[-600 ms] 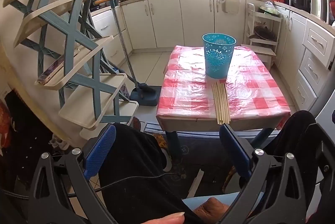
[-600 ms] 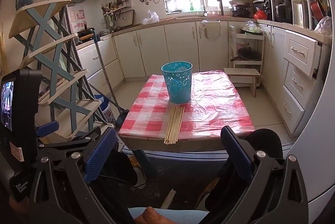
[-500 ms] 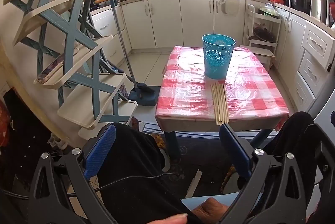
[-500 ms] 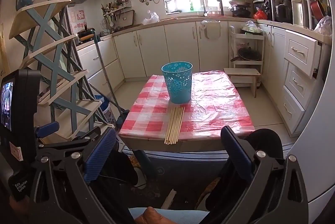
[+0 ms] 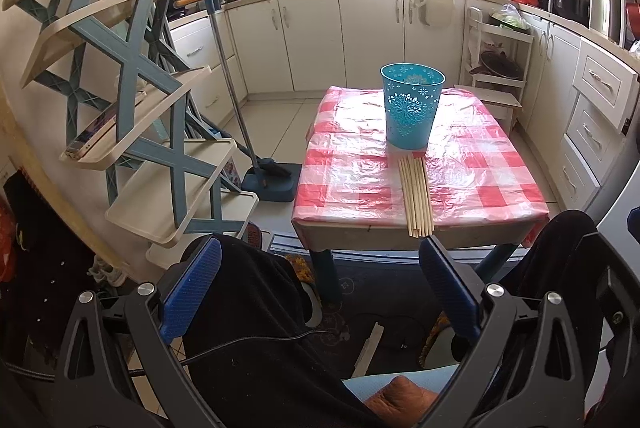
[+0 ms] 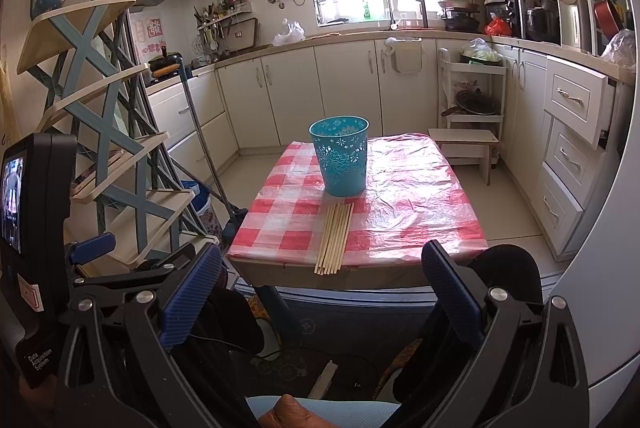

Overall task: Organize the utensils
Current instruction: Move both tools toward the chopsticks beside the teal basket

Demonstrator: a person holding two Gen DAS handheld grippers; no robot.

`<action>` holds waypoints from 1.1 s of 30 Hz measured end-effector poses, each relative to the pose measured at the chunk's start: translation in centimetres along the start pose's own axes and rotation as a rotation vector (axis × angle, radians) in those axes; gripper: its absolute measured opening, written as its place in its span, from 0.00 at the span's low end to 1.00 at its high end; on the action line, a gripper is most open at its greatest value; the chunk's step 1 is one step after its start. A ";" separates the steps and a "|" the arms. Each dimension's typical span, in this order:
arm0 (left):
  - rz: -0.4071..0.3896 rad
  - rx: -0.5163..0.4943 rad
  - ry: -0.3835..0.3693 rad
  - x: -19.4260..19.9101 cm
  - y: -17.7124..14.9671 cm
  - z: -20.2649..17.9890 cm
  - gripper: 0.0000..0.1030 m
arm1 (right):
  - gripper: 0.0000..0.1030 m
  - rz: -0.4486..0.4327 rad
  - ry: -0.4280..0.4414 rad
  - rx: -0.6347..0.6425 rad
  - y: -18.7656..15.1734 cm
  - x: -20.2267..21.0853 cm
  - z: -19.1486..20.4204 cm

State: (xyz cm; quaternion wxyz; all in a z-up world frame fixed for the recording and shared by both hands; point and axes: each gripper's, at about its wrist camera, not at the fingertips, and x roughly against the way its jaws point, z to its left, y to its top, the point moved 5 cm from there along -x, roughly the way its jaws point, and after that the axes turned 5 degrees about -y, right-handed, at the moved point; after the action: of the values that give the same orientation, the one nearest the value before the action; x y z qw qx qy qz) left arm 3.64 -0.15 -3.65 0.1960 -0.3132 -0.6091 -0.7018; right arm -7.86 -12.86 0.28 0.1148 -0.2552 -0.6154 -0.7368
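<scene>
Several wooden chopsticks lie side by side near the front edge of a small table with a red-and-white checked cloth. A teal perforated cup stands upright just behind them. Chopsticks and cup show the same way in the right wrist view. My left gripper is open and empty, held low in front of the table, well short of the chopsticks. My right gripper is open and empty, also short of the table edge.
A blue-and-cream shelf rack stands left of the table, with a broom and dustpan beside it. White cabinets line the back and the right side. A small white stool stands behind the table. The left gripper's body shows at left.
The left wrist view has shifted slightly; the table sits a touch further left. The right view is unchanged. Both grippers stay open.
</scene>
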 end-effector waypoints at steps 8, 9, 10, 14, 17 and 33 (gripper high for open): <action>0.007 -0.020 -0.017 -0.8 -0.1 -0.6 0.92 | 0.93 0.015 -0.001 -0.007 0.8 -1.0 -0.4; 0.012 -0.016 -0.021 -1.1 0.0 -0.6 0.92 | 0.93 0.023 -0.003 -0.007 0.7 -1.3 -0.4; 0.022 -0.013 -0.024 -1.4 0.0 -0.5 0.92 | 0.93 0.033 -0.002 -0.008 0.4 -1.8 -1.0; 0.062 0.009 -0.056 -2.7 0.1 -0.5 0.92 | 0.93 0.072 -0.008 -0.012 0.2 -3.2 -1.5; 0.046 -0.007 -0.038 -3.8 0.5 -0.5 0.92 | 0.93 0.138 -0.016 -0.015 0.1 -4.2 -1.5; 0.107 0.024 -0.034 -11.3 3.3 -1.2 0.92 | 0.93 0.175 -0.025 -0.074 1.2 -12.7 -2.6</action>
State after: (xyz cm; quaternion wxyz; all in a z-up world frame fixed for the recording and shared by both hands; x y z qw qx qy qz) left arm 13.80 -3.13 -9.00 0.2266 -0.3547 -0.6030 -0.6777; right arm 2.86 -17.46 -5.56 0.1616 -0.3212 -0.5643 -0.7431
